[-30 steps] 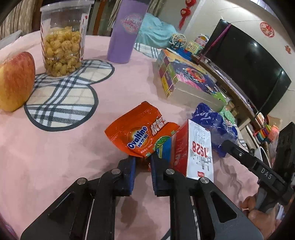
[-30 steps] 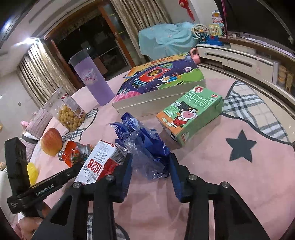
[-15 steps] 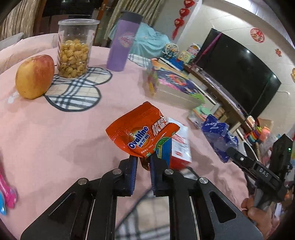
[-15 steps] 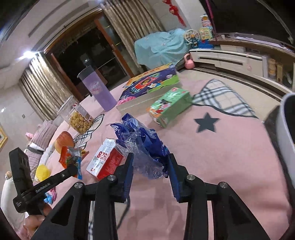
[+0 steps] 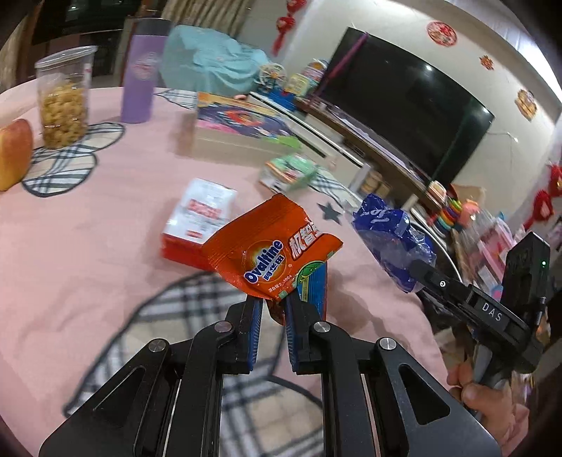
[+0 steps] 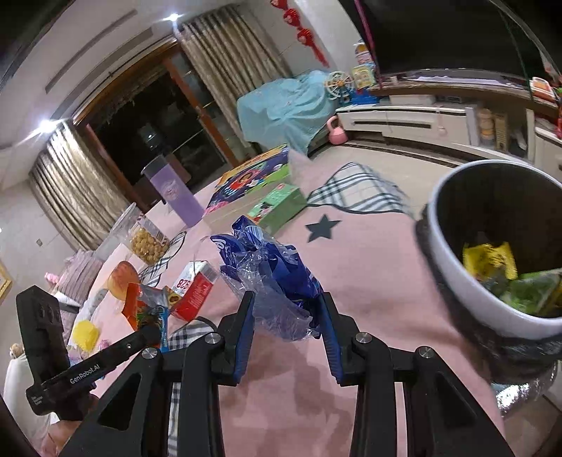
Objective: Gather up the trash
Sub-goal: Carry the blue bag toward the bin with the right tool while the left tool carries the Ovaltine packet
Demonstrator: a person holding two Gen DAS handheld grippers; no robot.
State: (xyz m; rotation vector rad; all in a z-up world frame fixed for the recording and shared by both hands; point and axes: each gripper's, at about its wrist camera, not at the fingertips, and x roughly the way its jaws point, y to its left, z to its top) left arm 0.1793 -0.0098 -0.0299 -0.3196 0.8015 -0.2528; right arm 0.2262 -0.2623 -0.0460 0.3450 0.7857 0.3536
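Warm indoor light falls on the pink tablecloth [image 5: 87,246]; two ceiling lamps [image 6: 172,17] glare, motion blur smears far objects, and fisheye edges curve into black.

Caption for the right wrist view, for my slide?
Right tool grips blue wrapper, with bin at right.

I see a big black TV [image 5: 407,116] on a pale wall with red paper decorations [image 5: 441,33], and under it a long low cabinet [image 6: 414,121] full of toys. Across my room there are gold curtains [image 6: 224,66] beside dark glass doors [image 6: 140,130], and a blue cloth [image 6: 284,105] covers something by the wall. A bright ceiling light [image 6: 172,17] shines above
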